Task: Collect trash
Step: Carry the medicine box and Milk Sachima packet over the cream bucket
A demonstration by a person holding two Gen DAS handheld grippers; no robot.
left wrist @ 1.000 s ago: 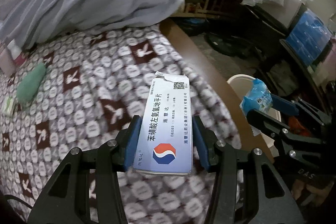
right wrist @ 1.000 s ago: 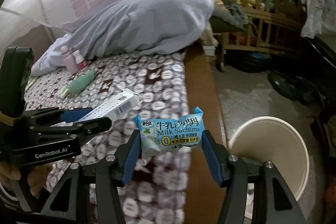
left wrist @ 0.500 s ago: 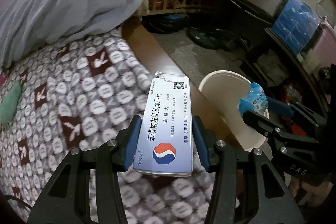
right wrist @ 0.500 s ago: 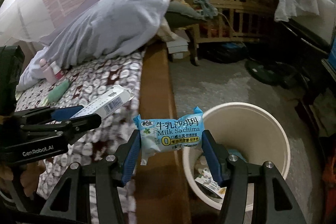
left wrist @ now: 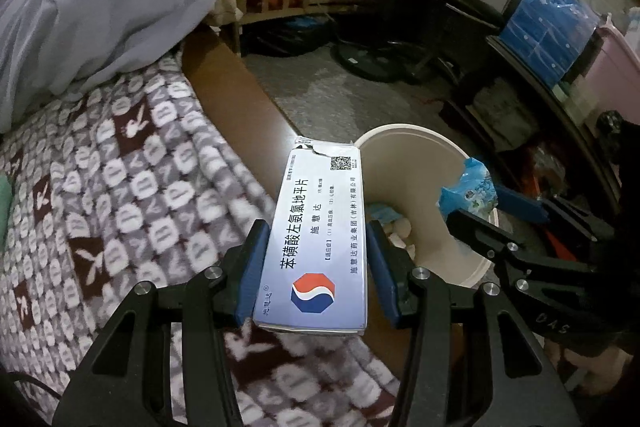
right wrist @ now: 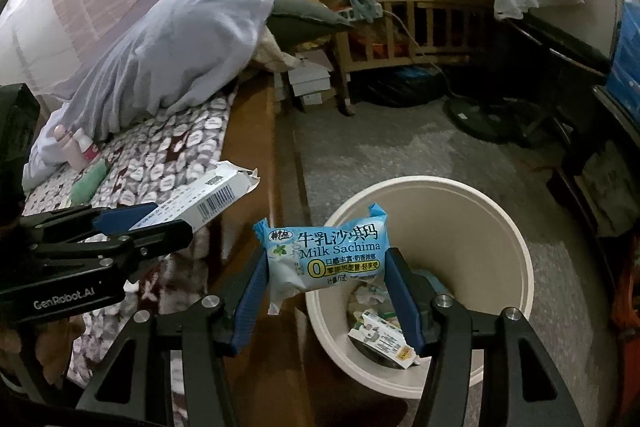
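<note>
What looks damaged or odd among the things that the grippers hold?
The medicine box in the left gripper has a torn, ragged end flap. The snack packet in the right gripper looks intact.

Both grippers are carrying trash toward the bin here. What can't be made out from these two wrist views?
- Whether the medicine box in the left gripper is empty: closed sides, both views.
- Whether the snack packet in the right gripper is empty: opaque wrapper.
- Bin contents: partly hidden by packet and fingers in the right view, by the box in the left.
- Pink bottles on the bed: labels too small.
</note>
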